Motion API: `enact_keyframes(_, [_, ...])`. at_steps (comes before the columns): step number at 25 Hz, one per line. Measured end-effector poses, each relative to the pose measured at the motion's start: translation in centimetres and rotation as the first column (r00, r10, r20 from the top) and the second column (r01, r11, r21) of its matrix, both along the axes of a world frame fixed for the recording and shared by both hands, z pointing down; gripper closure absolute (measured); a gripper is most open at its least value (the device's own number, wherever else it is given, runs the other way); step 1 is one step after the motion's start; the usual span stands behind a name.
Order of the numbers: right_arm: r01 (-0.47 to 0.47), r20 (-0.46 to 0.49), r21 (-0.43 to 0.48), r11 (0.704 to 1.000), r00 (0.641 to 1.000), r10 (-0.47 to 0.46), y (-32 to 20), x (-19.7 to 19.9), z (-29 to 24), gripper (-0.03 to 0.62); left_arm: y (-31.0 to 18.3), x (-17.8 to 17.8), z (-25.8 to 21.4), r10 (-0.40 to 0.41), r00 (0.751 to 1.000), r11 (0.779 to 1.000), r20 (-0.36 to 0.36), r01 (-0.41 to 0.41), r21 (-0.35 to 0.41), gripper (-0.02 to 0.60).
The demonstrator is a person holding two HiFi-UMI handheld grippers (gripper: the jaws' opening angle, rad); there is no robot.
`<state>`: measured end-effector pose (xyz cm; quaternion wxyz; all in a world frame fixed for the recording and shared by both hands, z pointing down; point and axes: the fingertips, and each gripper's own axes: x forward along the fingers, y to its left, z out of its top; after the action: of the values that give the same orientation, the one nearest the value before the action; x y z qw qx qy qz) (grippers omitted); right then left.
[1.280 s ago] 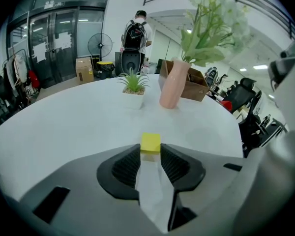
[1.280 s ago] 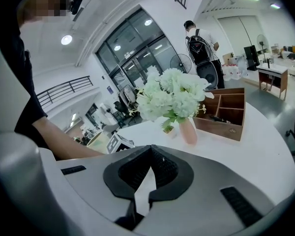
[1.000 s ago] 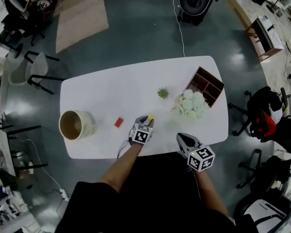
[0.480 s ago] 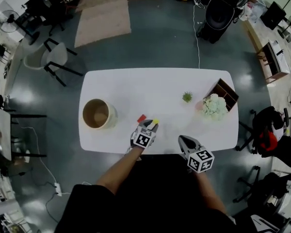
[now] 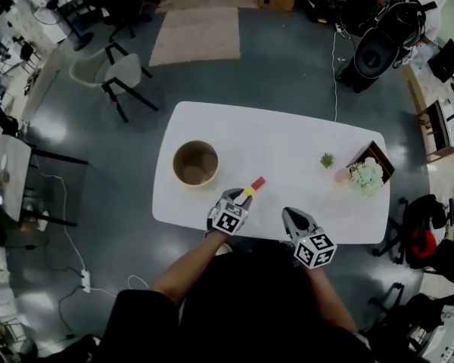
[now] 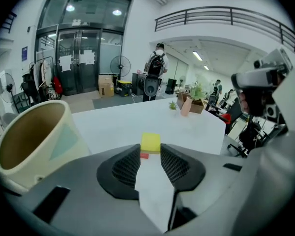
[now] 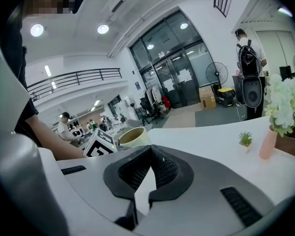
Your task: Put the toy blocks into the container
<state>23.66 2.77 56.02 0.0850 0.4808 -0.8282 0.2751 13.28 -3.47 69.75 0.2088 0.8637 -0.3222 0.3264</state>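
Left gripper (image 5: 238, 198) is clamped on the yellow block (image 6: 150, 142), jaws part-way apart with the block pinched at their tips, over the near side of the white table (image 5: 287, 138). The red block (image 5: 258, 182) lies on the tabletop just beyond it. The container (image 5: 195, 163) stands upright to the left, apart from both blocks. My right gripper (image 7: 150, 150) has its jaws pressed together on nothing, at the near edge. At the far right I see a small plant (image 5: 327, 159), white flowers (image 5: 365, 176) and a wooden box (image 5: 380, 156).
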Motion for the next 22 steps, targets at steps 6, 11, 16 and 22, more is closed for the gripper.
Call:
enact_keyframes(6, [0.085, -0.014, 0.0, 0.996, 0.996, -0.085, 1.1, -6.5, 0.4, 0.594, 0.8, -6.2, -1.5, -0.078, 0.997, 0.997, -0.028, 0.079, 0.024, 0.459])
enact_keyframes(11, [0.141, -0.02, -0.009, 0.99, 0.99, -0.141, 1.4, -11.0, 0.8, 0.594, 1.8, -9.9, -4.5, -0.096, 0.992, 0.992, -0.077, 0.102, 0.073, 0.459])
enact_keyframes(16, [0.22, -0.032, -0.025, 0.975, 0.975, -0.221, 1.6, -15.4, 0.4, 0.594, 2.2, -13.3, -6.7, -0.124, 0.987, 0.987, -0.106, 0.134, 0.093, 0.459])
enact_keyframes(22, [0.252, -0.021, -0.041, 0.967, 0.967, -0.253, 0.5, -17.7, 1.1, 0.594, 0.6, -15.9, -8.9, -0.163, 0.977, 0.972, -0.137, 0.182, 0.146, 0.459])
